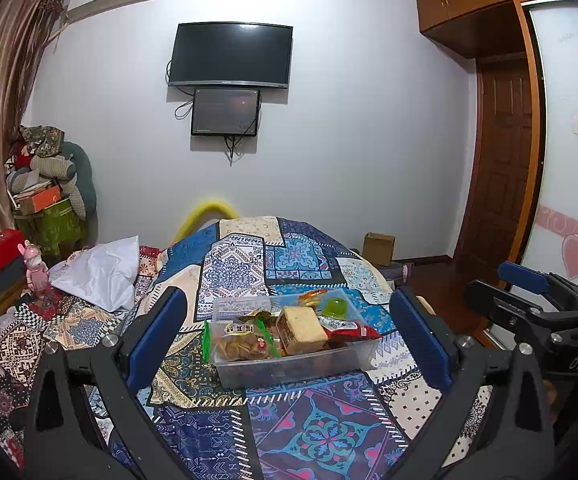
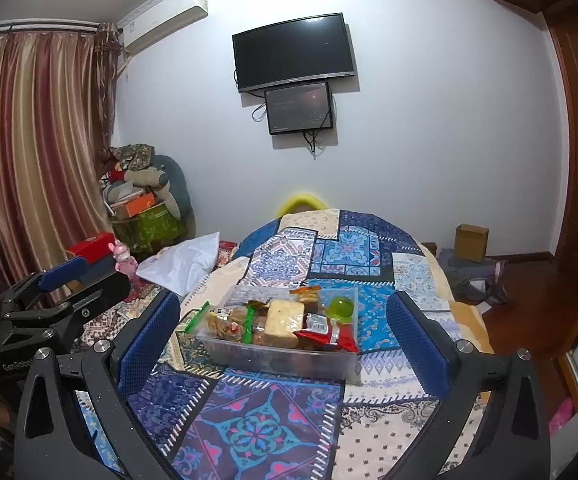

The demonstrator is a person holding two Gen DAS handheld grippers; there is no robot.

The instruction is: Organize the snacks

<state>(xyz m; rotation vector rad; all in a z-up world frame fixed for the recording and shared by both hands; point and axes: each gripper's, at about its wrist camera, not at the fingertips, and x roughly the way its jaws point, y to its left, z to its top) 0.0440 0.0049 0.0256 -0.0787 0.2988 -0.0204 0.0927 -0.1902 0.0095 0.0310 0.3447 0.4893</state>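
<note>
Snacks (image 1: 289, 332) sit piled in the clear bin (image 1: 297, 368); lower packets we can't make out. Left gripper (image 1: 289, 336) and right gripper (image 2: 285, 328) both released, short of the bin.

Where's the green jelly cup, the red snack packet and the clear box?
Green jelly cup (image 2: 339, 307), right wrist view, its domed top.
Red snack packet (image 2: 331, 338), right wrist view, its middle.
Clear box (image 1: 293, 368), left wrist view, its front wall.

White wall (image 1: 349, 140) — mounted television (image 1: 231, 54)
</note>
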